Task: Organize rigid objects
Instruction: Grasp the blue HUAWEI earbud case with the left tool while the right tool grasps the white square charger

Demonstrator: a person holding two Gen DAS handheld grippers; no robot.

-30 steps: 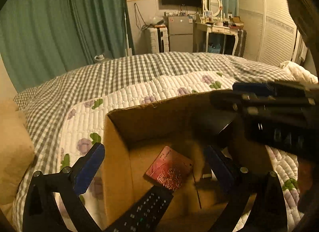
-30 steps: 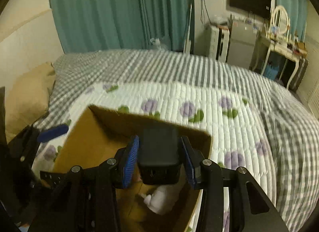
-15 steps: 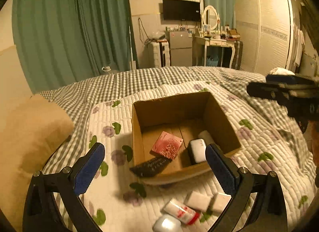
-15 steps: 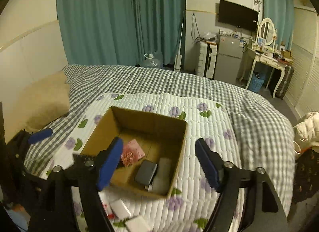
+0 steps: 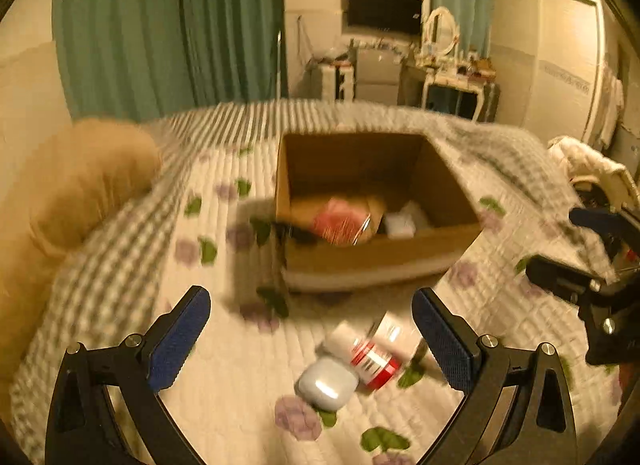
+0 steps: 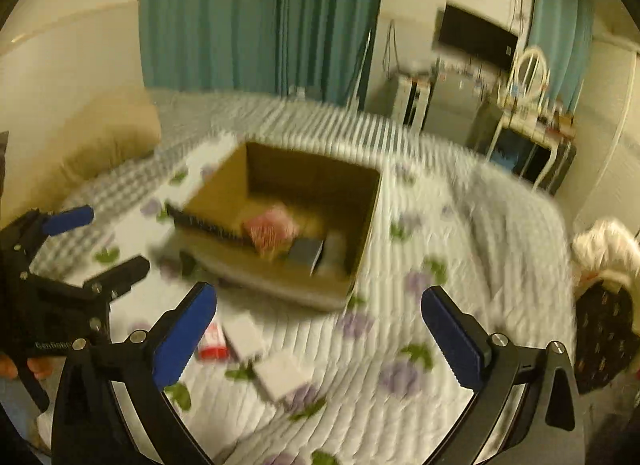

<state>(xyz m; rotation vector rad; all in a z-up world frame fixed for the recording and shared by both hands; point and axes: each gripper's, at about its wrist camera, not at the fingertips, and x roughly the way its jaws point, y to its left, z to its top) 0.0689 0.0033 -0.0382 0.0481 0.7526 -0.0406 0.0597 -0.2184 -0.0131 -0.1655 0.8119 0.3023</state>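
Cardboard, brown and open-topped, forms the box (image 5: pixel 380 257) sitting on the white quilted bedspread with purple flowers (image 5: pixel 240 365), toward the middle of the bed. Inside it lie a pink patterned card (image 5: pixel 340 221), a white block (image 5: pixel 400 223) and, in the right wrist view, a dark grey slab (image 6: pixel 306 251); a black remote control (image 6: pixel 208 227) leans over the box's left near wall. On the bedspread in front of the box rest a pale blue rounded case (image 5: pixel 326 383), a red-and-white tube (image 5: pixel 368 357) touching it, and flat white boxes (image 6: pixel 280 379) just beside. Both views are blurred. The left gripper (image 5: pixel 310 341) hangs above these loose items with its blue-padded jaws spread wide and nothing between them. The right gripper (image 6: pixel 318 335) is likewise wide apart and empty, above the bedspread near the box's front. A tan pillow (image 5: pixel 80 185) lies at the bed's left edge.
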